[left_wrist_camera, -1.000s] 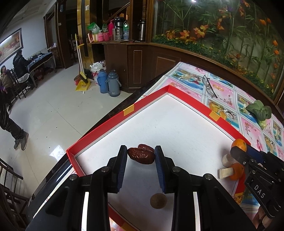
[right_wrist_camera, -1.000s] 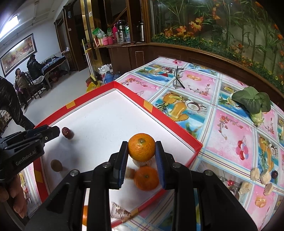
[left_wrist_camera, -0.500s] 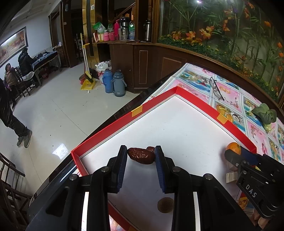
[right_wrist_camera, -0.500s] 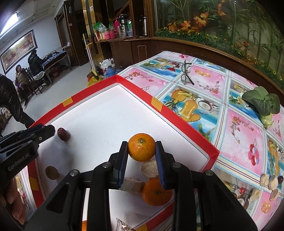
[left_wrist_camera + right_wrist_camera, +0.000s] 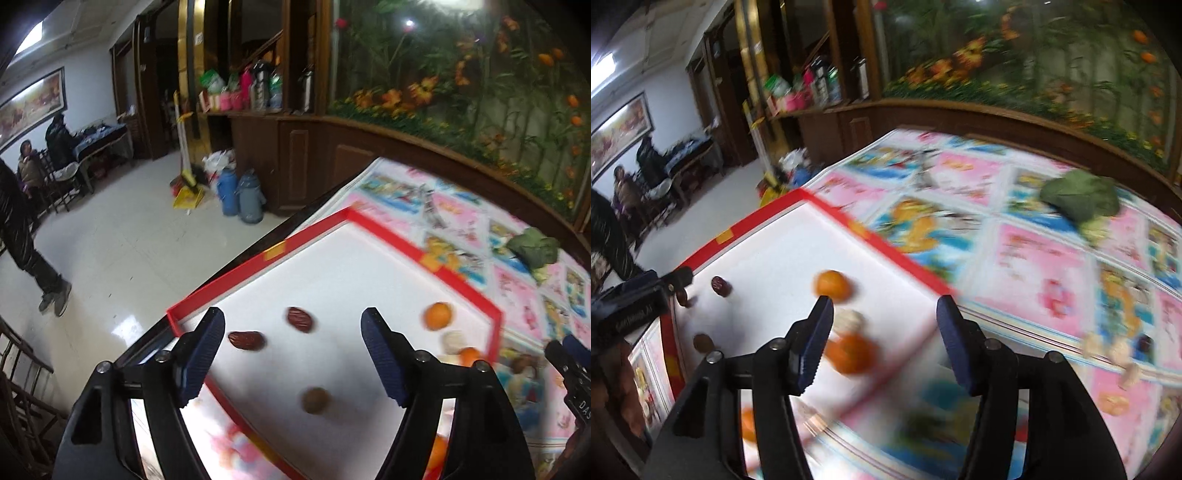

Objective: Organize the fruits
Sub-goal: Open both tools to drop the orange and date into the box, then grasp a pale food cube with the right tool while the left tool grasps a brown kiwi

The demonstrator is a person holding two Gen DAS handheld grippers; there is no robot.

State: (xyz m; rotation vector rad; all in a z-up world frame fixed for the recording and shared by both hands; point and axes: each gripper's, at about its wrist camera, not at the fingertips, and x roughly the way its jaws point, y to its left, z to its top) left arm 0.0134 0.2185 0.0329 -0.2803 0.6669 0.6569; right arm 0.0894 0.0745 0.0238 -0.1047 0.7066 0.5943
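Red dates (image 5: 245, 340) and orange (image 5: 832, 284) now lie released in the tray (image 5: 388, 242); both left gripper (image 5: 291, 352) and right gripper (image 5: 882, 341) gape wide.

The tray (image 5: 388, 240) has a bright red rim with small yellow-orange patches and a plain white floor. Between the dark blue pads (image 5: 207, 350) of the left gripper (image 5: 291, 350) lie 2 glossy dark reddish-brown dates (image 5: 246, 340), with 1 dull brown round fruit (image 5: 316, 400) below them. Beyond the right-hand finger sits an orange mandarin (image 5: 437, 315), and beside it a pale cream piece (image 5: 453, 341). The right gripper (image 5: 884, 343) has the same dark blue pads on black arms; a second orange mandarin (image 5: 851, 352) shows just inside its left-hand finger. The tablecloth (image 5: 1034, 258) is squares of pink and sky blue with cartoon fruit prints. A dark green leafy vegetable (image 5: 1078, 197) lies far beyond the fingertips.
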